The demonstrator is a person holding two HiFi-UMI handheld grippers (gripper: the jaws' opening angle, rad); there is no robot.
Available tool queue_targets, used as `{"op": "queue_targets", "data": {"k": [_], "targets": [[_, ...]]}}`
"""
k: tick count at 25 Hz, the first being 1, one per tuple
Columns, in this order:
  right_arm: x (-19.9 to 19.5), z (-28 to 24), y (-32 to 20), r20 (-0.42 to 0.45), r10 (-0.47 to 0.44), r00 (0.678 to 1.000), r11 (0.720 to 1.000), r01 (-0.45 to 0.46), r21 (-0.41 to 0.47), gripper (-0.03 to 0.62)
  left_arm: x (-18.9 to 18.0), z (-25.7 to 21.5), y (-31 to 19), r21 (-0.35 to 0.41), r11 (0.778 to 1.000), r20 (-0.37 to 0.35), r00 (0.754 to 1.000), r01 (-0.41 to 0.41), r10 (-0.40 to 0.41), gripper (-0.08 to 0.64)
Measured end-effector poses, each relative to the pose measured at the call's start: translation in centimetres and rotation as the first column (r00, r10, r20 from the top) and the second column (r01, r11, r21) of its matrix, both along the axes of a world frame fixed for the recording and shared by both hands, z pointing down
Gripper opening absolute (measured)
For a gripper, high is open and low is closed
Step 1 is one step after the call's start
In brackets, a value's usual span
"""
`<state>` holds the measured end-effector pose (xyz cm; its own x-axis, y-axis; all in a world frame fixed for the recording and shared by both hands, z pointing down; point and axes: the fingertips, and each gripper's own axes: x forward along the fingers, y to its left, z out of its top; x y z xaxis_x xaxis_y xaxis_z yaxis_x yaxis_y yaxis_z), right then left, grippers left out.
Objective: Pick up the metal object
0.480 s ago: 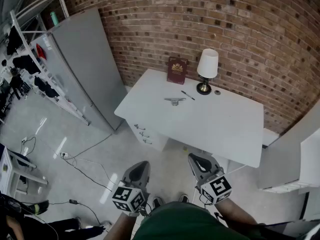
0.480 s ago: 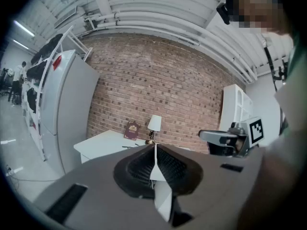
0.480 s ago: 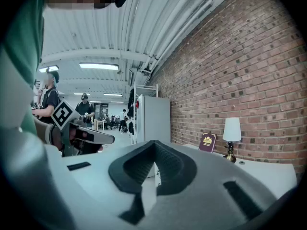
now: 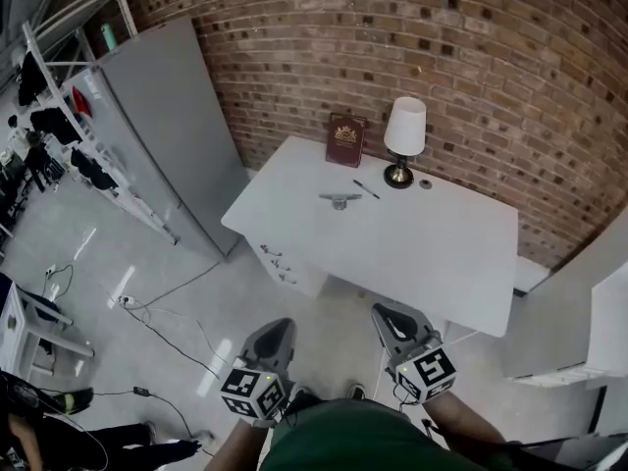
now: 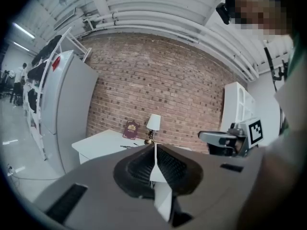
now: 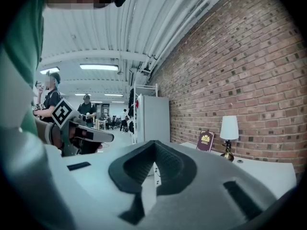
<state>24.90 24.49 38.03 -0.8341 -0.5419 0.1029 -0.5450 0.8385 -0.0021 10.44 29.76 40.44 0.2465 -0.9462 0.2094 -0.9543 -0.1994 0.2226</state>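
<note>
The metal object, a small silvery piece, lies on the white table towards its far left part. Both grippers hang well short of the table, over the floor near the person's body. In the head view my left gripper is at the lower middle and my right gripper is beside it. In the left gripper view my left gripper has its jaws closed together with nothing between them. In the right gripper view my right gripper is likewise shut and empty.
On the table's far side stand a dark red book and a white-shaded lamp, with a pen and a small round thing nearby. A grey cabinet stands left of the table, a brick wall behind it. Cables lie on the floor.
</note>
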Motion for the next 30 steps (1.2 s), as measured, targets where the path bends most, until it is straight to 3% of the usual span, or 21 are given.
{"op": "queue_targets", "data": {"k": [8, 14, 22, 30], "targets": [[-0.6, 1.6, -2.3, -0.009, 0.03, 1.0, 0.999, -0.03, -0.02, 0.005, -2.5, 2.3, -0.5, -0.058, 0.997, -0.016, 0.998, 0.053, -0.054, 0.014], [-2.4, 2.0, -5.3, -0.076, 0.097, 0.992, 0.995, -0.096, 0.015, 0.003, -5.5, 2.9, -3.8, -0.058, 0.998, -0.036, 0.999, 0.026, -0.028, 0.014], [-7.5, 1.3, -11.6, -0.15, 0.217, 0.965, 0.975, -0.208, 0.072, 0.005, -12.8, 3.1, -10.9, -0.048, 0.998, -0.067, 0.997, -0.049, 0.045, 0.014], [-11.9, 2.8, -17.0, -0.142, 0.329, 0.933, 0.941, -0.337, -0.032, 0.005, -20.8, 4.9, -16.3, -0.059, 0.995, -0.113, 0.99, -0.086, 0.079, 0.014]]}}
